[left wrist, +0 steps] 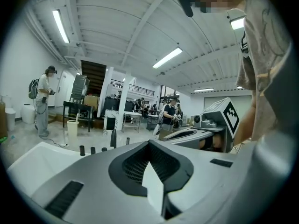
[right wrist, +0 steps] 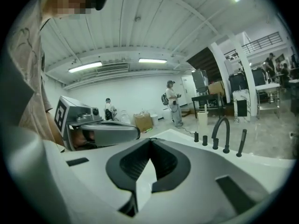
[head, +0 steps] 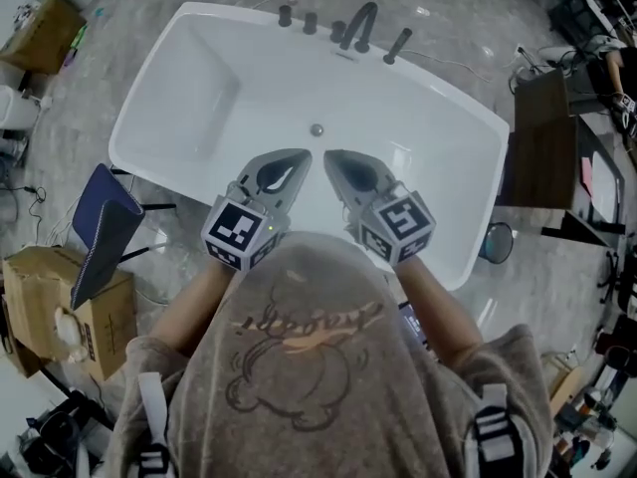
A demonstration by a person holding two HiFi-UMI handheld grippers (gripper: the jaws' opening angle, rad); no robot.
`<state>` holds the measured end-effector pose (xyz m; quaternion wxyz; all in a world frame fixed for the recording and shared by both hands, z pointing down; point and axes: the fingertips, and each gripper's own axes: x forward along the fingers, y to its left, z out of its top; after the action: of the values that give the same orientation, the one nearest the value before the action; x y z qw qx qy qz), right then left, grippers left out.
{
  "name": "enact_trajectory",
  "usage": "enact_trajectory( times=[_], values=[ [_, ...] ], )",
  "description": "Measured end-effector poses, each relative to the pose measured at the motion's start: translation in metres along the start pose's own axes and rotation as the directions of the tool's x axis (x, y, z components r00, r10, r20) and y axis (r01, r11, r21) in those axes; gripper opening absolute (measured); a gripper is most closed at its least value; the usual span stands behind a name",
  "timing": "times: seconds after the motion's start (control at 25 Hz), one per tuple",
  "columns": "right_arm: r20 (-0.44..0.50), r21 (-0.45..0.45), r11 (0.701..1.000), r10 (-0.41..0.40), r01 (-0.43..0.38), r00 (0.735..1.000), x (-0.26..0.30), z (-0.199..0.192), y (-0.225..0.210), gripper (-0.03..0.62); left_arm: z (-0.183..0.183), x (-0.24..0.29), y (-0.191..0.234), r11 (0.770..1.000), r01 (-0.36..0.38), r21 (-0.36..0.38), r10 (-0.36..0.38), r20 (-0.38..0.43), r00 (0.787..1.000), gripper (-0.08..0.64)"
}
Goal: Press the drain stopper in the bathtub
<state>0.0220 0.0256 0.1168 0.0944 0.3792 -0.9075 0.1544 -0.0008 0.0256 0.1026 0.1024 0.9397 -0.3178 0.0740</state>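
The white bathtub (head: 199, 38) lies below me, with a small round metal drain stopper (head: 317, 129) in the middle of its floor. My left gripper (head: 297, 157) and right gripper (head: 331, 157) hover side by side over the tub's near half, tips pointing toward the stopper and a short way from it. Both are shut with nothing held. In the left gripper view the jaws of the left gripper (left wrist: 149, 143) meet at the tip. The right gripper (right wrist: 150, 140) looks the same in its own view. The stopper is hidden in both gripper views.
A dark faucet (head: 360, 23) (right wrist: 223, 132) and several knobs stand on the tub's far rim. On the floor at left are cardboard boxes (head: 40, 297) and a blue folded item (head: 105, 227); a dark cabinet (head: 542, 147) stands at right. People stand far off.
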Motion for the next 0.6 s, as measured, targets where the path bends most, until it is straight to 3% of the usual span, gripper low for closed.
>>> enact_trajectory(
  times=[0.24,0.44,0.6],
  values=[
    [0.076,-0.037,0.999,0.028,-0.025,0.997,-0.023,0.019,0.009,0.000,0.013,-0.014,-0.010,0.997,0.020,0.081,-0.022,0.015,1.000,0.005],
    [0.130,-0.025,0.997,0.076,-0.073,0.989,-0.033,0.022,0.016,0.000,0.018,-0.020,-0.009,0.997,0.010,0.071,-0.013,0.047,0.999,0.005],
    [0.166,-0.036,0.994,0.111,-0.106,0.980,-0.028,0.025,0.022,0.000,0.017,-0.019,-0.005,0.995,0.000,0.103,-0.005,0.052,0.999,0.005]
  ],
)
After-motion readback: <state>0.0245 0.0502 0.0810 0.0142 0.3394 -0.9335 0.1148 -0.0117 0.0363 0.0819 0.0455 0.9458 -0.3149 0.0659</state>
